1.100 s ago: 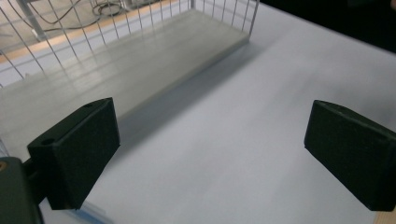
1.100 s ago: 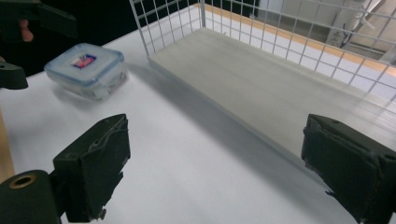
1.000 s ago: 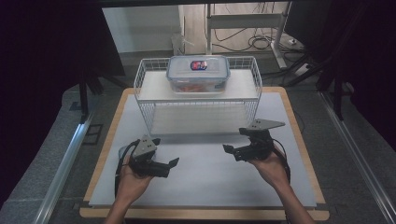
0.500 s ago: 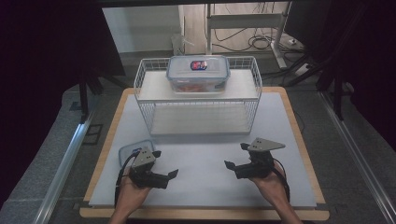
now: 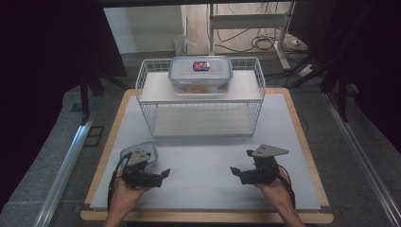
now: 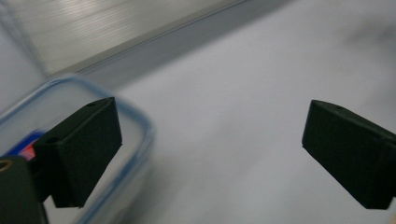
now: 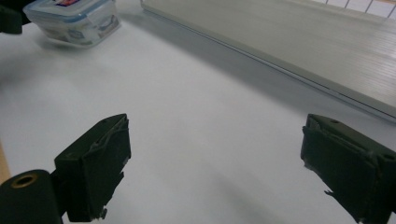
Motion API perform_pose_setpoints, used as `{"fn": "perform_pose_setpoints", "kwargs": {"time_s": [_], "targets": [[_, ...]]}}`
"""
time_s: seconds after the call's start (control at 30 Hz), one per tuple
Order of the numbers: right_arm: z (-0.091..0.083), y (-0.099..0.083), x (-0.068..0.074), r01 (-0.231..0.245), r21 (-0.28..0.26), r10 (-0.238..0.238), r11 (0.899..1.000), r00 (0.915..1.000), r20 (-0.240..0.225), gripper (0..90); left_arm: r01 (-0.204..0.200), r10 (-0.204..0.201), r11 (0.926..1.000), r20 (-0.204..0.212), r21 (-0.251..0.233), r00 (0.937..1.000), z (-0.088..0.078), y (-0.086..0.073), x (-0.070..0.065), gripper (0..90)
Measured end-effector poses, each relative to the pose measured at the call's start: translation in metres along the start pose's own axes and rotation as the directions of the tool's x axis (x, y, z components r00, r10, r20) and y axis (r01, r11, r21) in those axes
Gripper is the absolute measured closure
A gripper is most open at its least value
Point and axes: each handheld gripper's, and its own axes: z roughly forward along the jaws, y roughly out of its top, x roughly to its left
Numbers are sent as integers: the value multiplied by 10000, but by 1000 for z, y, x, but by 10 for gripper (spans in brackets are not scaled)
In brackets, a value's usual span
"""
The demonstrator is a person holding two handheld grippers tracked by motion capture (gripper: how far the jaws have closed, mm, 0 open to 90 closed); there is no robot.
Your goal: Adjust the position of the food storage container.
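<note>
A small clear container with a blue-rimmed lid [image 5: 142,152] sits on the white table [image 5: 203,156] at the near left. My left gripper [image 5: 161,176] lies just in front of it, pointing right, open and empty. In the left gripper view the small container [image 6: 70,116] is partly behind the left jaw, outside the open gripper [image 6: 210,140]. My right gripper [image 5: 238,175] rests at the near right, pointing left, open with nothing between its fingers [image 7: 100,158]. The small container [image 7: 74,16] lies far off in the right gripper view.
A white wire rack [image 5: 201,101] with two shelves stands at the back middle. A large clear lidded container [image 5: 201,75] with reddish contents sits on its top shelf. The rack's lower shelf [image 7: 303,46] is bare. Wooden table edges frame the white mat.
Both hands have drawn back toward the near edge of the table. The small container, covered by the left gripper a second ago, now shows behind it.
</note>
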Motion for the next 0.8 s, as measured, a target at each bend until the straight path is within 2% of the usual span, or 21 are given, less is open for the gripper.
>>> {"fn": "perform_pose_setpoints", "kwargs": {"time_s": [0.1,0.2,0.3,0.4,0.5,0.57,0.63,0.7,0.8], "targets": [[1,-2,-3,-176,47,176,9998,9998,-12,95,229,-234,9997,-389,-119,9990,-10,-2,12,221],[2,-4,-6,-176,97,175,9998,9998,72,101,600,-609,9980,-440,-218,9972,-19,-5,26,405],[3,-5,-7,-222,178,220,9996,9997,86,104,1056,-1074,9940,-714,-276,9916,-23,-12,39,597],[3,-6,-8,-205,195,204,9996,9998,86,105,1033,-1046,9945,-1092,-180,9885,-25,-15,45,764],[5,-9,-12,-273,292,271,9992,9996,72,107,1210,-1230,9923,-1117,-249,9861,-29,-14,48,876],[6,-10,-14,-229,402,224,9989,9997,135,113,1270,-1285,9917,-1275,-197,9835,-29,-15,52,898],[5,-11,-15,-275,353,268,9990,9994,198,116,1302,-1300,9914,-1665,-100,9774,-30,-17,58,899],[3,-10,-16,-248,257,242,9994,9994,248,116,1409,-1399,9900,-2083,-98,9680,-32,-21,66,899],[2,-9,-18,-155,195,148,9997,9994,324,116,1779,-1797,9836,-2541,-304,9503,-37,-26,80,899]]}}
